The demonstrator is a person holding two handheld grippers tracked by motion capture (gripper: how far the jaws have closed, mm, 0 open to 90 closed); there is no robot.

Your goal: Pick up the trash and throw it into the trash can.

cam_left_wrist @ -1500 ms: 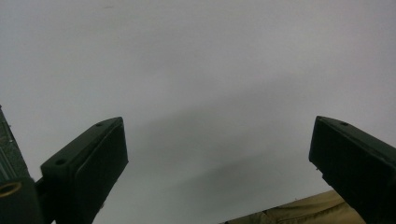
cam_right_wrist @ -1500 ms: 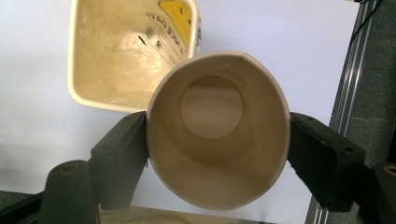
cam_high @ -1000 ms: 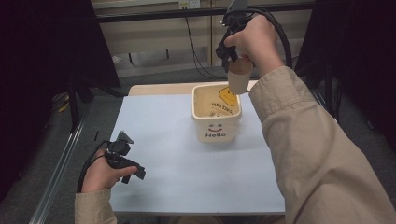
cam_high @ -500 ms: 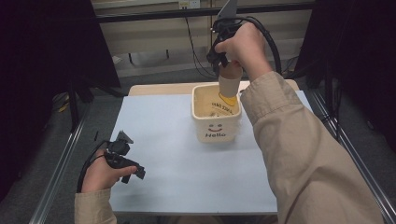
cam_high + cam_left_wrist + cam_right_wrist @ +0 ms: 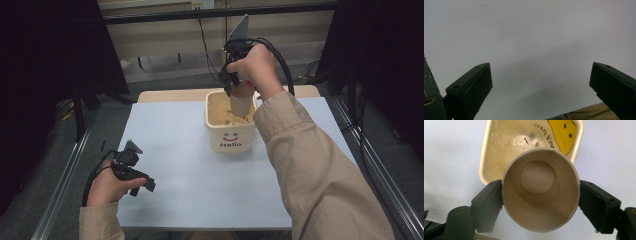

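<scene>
A brown paper cup (image 5: 240, 103) stands upright with its lower part inside a cream plastic bin (image 5: 232, 142) that bears a smiley and "Hello". My right gripper (image 5: 237, 89) points down over the bin and is shut on the cup near its rim. In the right gripper view both pads press the sides of the cup (image 5: 537, 173), squeezing its mouth slightly oval, and my right gripper (image 5: 540, 196) hangs above the bin (image 5: 483, 157), whose floor has a yellow smiley. My left gripper (image 5: 143, 184) rests low at the table's front left, open; between its wide-apart jaws my left gripper (image 5: 541, 85) has nothing.
The bin sits at the back middle of a pale blue table top (image 5: 180, 150). Metal rails (image 5: 65, 180) run along both table sides, and cables hang behind the far edge. A tan sleeve (image 5: 310, 170) crosses the right half of the table.
My right hand has come down and a little left, lowering the cup from above the bin's far right corner into the bin. The left hand has stayed put.
</scene>
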